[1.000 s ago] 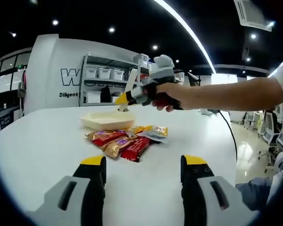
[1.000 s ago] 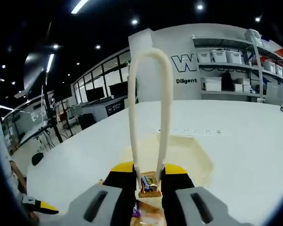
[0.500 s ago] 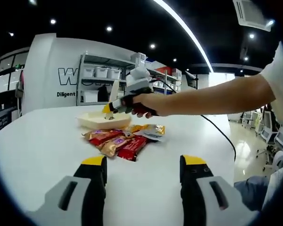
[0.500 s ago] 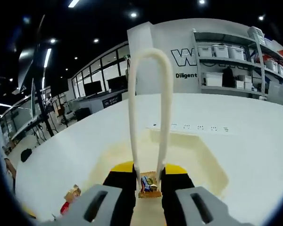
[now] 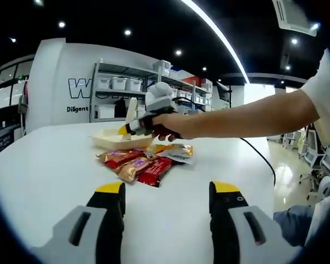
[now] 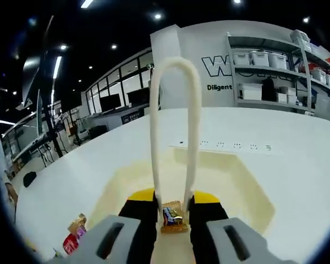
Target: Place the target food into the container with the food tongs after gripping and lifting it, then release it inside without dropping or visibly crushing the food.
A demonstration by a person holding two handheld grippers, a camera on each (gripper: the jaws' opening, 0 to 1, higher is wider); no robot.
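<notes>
- In the right gripper view, the right claw (image 6: 173, 206) is closed on a pair of cream food tongs (image 6: 175, 126), whose looped end rises straight up between the yellow-tipped jaws.
- The tong tips pinch a small wrapped candy bar (image 6: 172, 216) low between the jaws; it hangs over the cream container (image 6: 247, 190), which sits on the white tabletop (image 6: 297, 148).
- A few snack packets (image 6: 74, 234) lie on the tabletop at the lower left of that view, outside the container.
- In the left gripper view, the left claw (image 5: 165, 195) is spread wide with nothing between its jaws, above bare tabletop (image 5: 44, 165).
- Farther off, a person's hand (image 5: 168, 125) holds the right claw (image 5: 125, 129) over the container (image 5: 118, 140).
- A pile of snack packets (image 5: 146, 162), red, gold and yellow, lies just beside the container on its near side.
- Shelves with white bins (image 5: 118, 85) stand behind.
</notes>
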